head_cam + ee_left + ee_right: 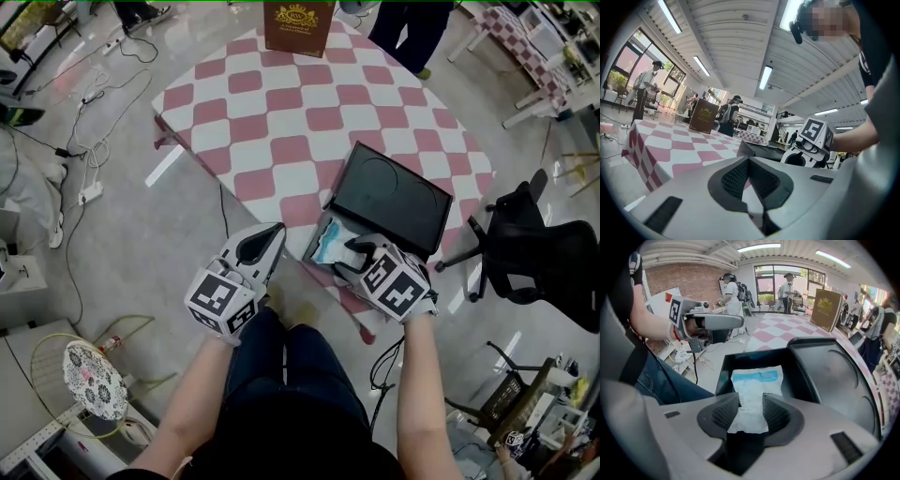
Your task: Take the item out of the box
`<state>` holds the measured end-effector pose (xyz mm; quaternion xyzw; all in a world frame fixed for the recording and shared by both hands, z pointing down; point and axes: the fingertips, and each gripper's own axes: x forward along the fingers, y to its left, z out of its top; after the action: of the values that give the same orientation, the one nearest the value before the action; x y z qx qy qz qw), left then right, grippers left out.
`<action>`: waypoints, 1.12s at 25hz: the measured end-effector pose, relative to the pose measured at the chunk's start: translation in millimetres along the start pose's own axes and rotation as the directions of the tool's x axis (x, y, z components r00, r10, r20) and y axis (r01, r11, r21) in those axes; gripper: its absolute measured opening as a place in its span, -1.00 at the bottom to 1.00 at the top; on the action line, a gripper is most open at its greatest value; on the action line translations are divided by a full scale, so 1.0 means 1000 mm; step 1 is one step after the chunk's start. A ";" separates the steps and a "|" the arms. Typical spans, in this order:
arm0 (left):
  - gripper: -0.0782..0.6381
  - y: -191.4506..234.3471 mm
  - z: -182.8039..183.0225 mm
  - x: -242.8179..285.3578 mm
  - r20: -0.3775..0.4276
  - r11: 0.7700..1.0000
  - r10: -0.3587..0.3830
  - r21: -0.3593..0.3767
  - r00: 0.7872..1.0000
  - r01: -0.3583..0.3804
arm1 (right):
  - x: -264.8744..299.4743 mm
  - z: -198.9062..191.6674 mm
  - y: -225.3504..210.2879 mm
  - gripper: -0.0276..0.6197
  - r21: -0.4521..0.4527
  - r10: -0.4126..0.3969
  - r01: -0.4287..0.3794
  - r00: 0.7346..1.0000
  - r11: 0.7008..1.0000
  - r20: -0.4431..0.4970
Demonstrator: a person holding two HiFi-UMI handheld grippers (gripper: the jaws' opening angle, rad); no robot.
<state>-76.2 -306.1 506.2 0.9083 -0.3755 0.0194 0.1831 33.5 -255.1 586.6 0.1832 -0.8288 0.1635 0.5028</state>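
Two hand-held grippers noted, one in each of my hands.

Left hand-held gripper (pixel 748 161): jaws closed together, nothing between them. It sits at lower centre-left of the head view, off the near edge of the surface (pixel 281 112) and above my legs.

Right hand-held gripper (pixel 751 400): jaws apart, pointed steeply down into the box (pixel 723 376). The packet (pixel 757 378) shows between the pads, which do not appear to press on it.

Packet: white with a light blue band, lying flat inside the box, at centre of the right gripper view.

Box: black, at the surface's near edge, lower centre-right of the head view.

Lid (pixel 389 197): black and open, up and right of the box, with a round recess in its inner face.

Surface: covered in a pink-and-white check cloth.

Brown carton (pixel 298 26): stands at the far edge of the surface, top centre of the head view, well apart from the box.

Black chair (pixel 534 248): at the right of the head view, beside the surface.
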 end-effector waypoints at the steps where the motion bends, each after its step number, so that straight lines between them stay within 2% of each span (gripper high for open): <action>1: -0.78 0.000 0.000 0.000 -0.001 1.000 -0.002 0.000 1.000 0.002 | 0.001 0.000 -0.001 -0.39 -0.008 -0.005 0.005 1.000 1.000 -0.005; 5: -0.78 -0.001 -0.002 0.001 -0.003 1.000 -0.005 -0.005 1.000 0.005 | 0.001 -0.001 -0.002 -0.36 -0.067 -0.012 0.010 0.999 0.998 -0.032; 9: -0.78 0.000 -0.003 0.002 -0.002 1.000 -0.005 -0.016 1.000 0.005 | 0.000 -0.005 -0.001 -0.31 -0.099 0.024 -0.029 0.998 0.995 -0.049; 11: -0.78 0.001 -0.004 0.002 -0.004 1.000 -0.004 -0.019 1.000 0.004 | -0.001 -0.008 -0.002 -0.23 -0.130 0.030 -0.039 0.997 0.991 -0.077; 16: -0.78 0.002 -0.007 0.002 -0.007 1.000 -0.003 -0.022 1.000 0.003 | 0.004 -0.011 -0.004 -0.24 -0.218 -0.016 -0.012 0.992 0.976 -0.129; 20: -0.78 0.002 -0.008 0.004 -0.009 1.000 -0.006 -0.024 1.000 0.006 | 0.007 -0.009 -0.007 -0.29 -0.244 -0.079 0.052 0.992 0.968 -0.101; 28: -0.78 -0.001 -0.013 0.007 -0.019 0.999 -0.015 -0.029 1.000 0.014 | 0.005 -0.005 -0.010 -0.43 -0.232 -0.142 0.138 0.990 0.963 0.001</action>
<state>-68.8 -305.6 519.6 0.9081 -0.3675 0.0212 0.1998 39.7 -261.8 594.5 0.1802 -0.8231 0.0313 0.5377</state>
